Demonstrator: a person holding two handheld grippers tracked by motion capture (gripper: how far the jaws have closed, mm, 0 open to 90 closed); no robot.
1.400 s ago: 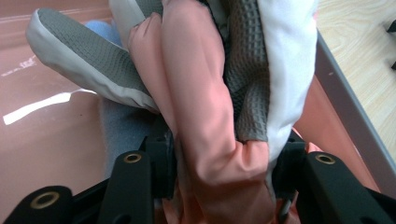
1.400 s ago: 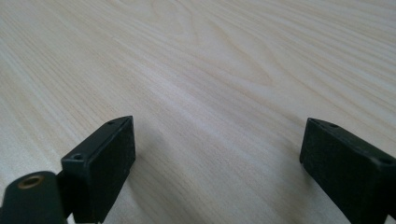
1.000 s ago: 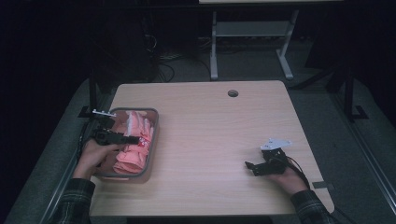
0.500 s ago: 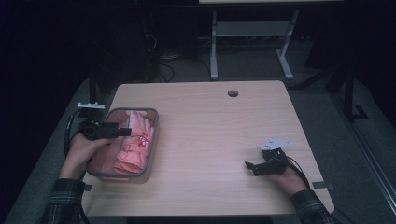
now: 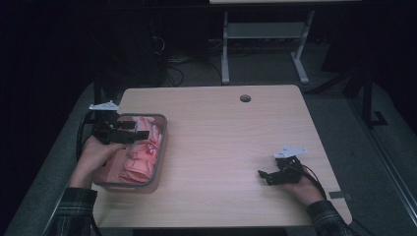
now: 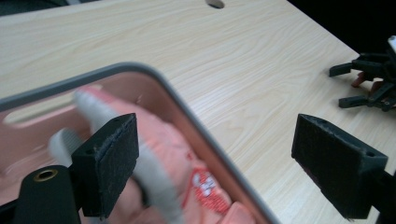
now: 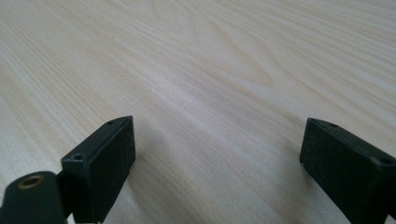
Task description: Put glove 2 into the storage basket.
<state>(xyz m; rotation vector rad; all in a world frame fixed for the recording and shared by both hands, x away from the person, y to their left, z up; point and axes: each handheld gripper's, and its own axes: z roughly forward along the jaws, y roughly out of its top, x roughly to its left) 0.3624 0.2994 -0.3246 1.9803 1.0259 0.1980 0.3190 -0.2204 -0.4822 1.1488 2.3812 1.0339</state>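
Note:
A pink basket with a grey rim [image 5: 163, 142] stands on the left of the wooden table [image 5: 231, 132]. It holds crumpled pink clothes [image 5: 142, 157]. My left gripper [image 5: 140, 135] hovers over the basket's far half, open, nothing between its pads. In the left gripper view, the left gripper [image 6: 224, 172] straddles the basket rim [image 6: 187, 107], above a pink garment [image 6: 163, 140] with grey trim and a red-and-white print. My right gripper [image 5: 264, 177] rests open on the table's right side. The right gripper view has the right gripper [image 7: 219, 168] over bare wood.
A round cable hole [image 5: 245, 98] lies near the table's far edge. The right gripper [image 6: 369, 81] appears far off in the left gripper view. A white desk frame [image 5: 260, 44] and cables stand on the dark floor behind the table.
My left hand and gripper have drawn back from the middle of the basket toward its far-left part. The right gripper has stayed put.

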